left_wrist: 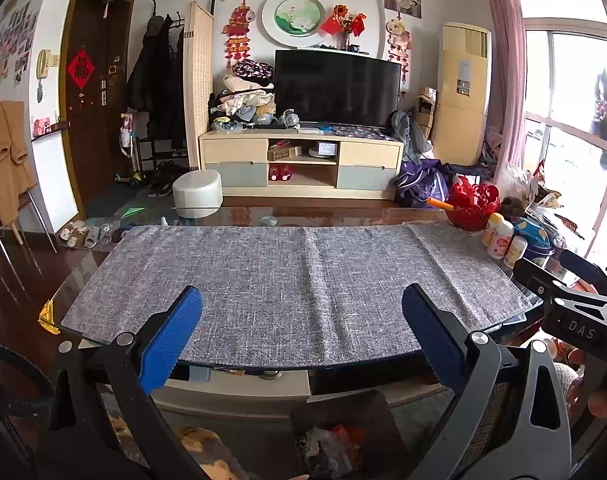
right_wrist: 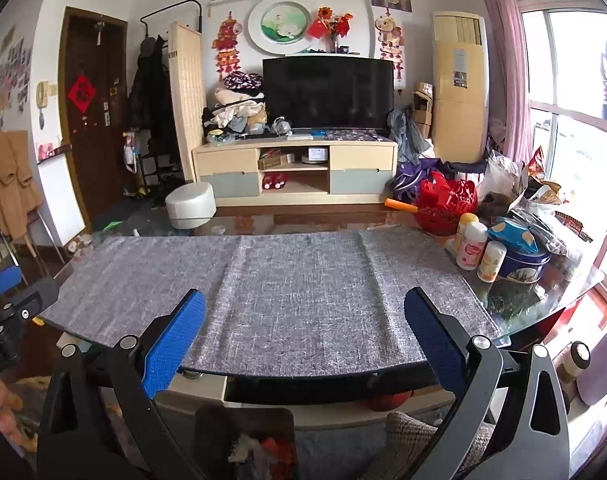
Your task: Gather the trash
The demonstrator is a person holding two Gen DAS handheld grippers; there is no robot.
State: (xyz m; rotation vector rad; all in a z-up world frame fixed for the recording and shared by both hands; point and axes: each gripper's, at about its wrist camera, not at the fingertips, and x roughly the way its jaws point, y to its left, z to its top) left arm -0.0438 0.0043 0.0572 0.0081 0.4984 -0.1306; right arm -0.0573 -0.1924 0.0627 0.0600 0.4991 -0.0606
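Right now both tools hang over the near edge of the glass table (left_wrist: pixel 443 214), each with its two blue pads spread wide and nothing between them: the left gripper (left_wrist: pixel 302 332) and the right gripper (right_wrist: pixel 305 334).

One grey cloth (left_wrist: pixel 287 280) covers most of the table, and it is bare. Below the near edge of that cloth, on the floor side, sits one dark bin (right_wrist: pixel 245 440), and in it lies the crumpled trash (right_wrist: pixel 263 454), white and red bits, seen from above.

At the right end of the cloth I count three small bottles (right_wrist: pixel 473 246) standing close together, one blue tin (right_wrist: pixel 519 254) just beside them, and one red basket (right_wrist: pixel 443 204) behind them with an orange stick poking out toward the cloth. Crinkled bags are heaped past the tin, toward the window.

Beyond the far edge of the cloth stand one white round stool (right_wrist: pixel 191 204) on the floor, one low TV cabinet (right_wrist: pixel 295 170) with two drawers on each side, and one dark television (right_wrist: pixel 327 92) on top. Folded clothes are piled on the cabinet's left end.
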